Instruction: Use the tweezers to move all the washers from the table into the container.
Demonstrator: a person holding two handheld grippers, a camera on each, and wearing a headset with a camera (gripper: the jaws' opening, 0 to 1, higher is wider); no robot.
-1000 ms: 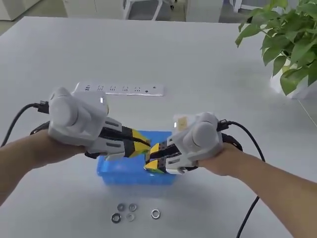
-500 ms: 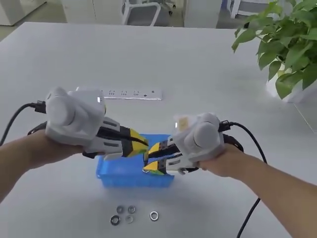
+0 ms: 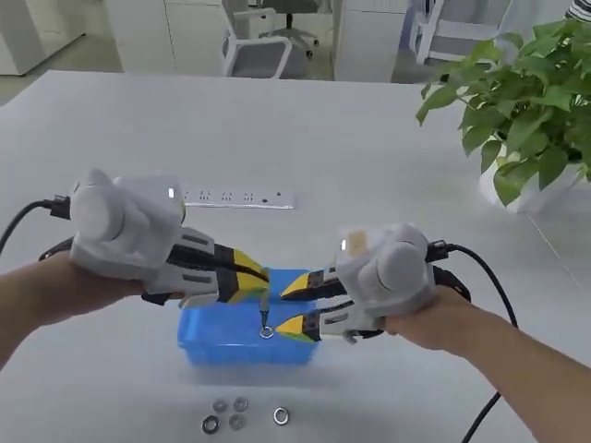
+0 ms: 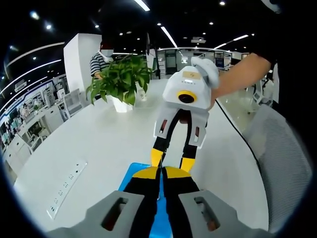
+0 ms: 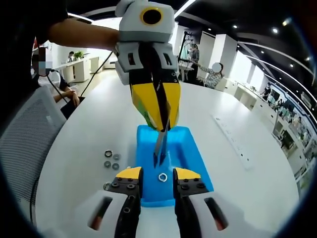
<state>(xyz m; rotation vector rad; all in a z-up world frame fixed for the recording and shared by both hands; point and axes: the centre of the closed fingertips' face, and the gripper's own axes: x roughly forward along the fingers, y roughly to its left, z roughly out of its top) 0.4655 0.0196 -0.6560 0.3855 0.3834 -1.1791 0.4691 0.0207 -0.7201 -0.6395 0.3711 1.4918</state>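
The tweezers [image 3: 265,309] hang nearly upright from the left gripper [image 3: 257,280]. Their long axis runs from the yellow jaw tips down into the container [image 3: 212,337], with the points lowest. The left gripper's jaws are pressed together on the upper end of the tweezers; in its own view they meet with only the thin dark strip between them.

One washer [image 5: 162,177] lies in the blue container just beyond the points. Whether the points touch it I cannot tell.

The right gripper [image 3: 283,309] faces the left one across the container. Its jaws stand apart and hold nothing; in the right gripper view one tip sits on either side of that washer.

The container rests on the white table [image 3: 369,166]. Five loose washers [image 3: 281,416] lie on the table near the container's near wall, four bunched and one a little to the right. A white power strip [image 3: 235,197] lies beyond the container, and a potted plant [image 3: 517,120] stands at the far right.
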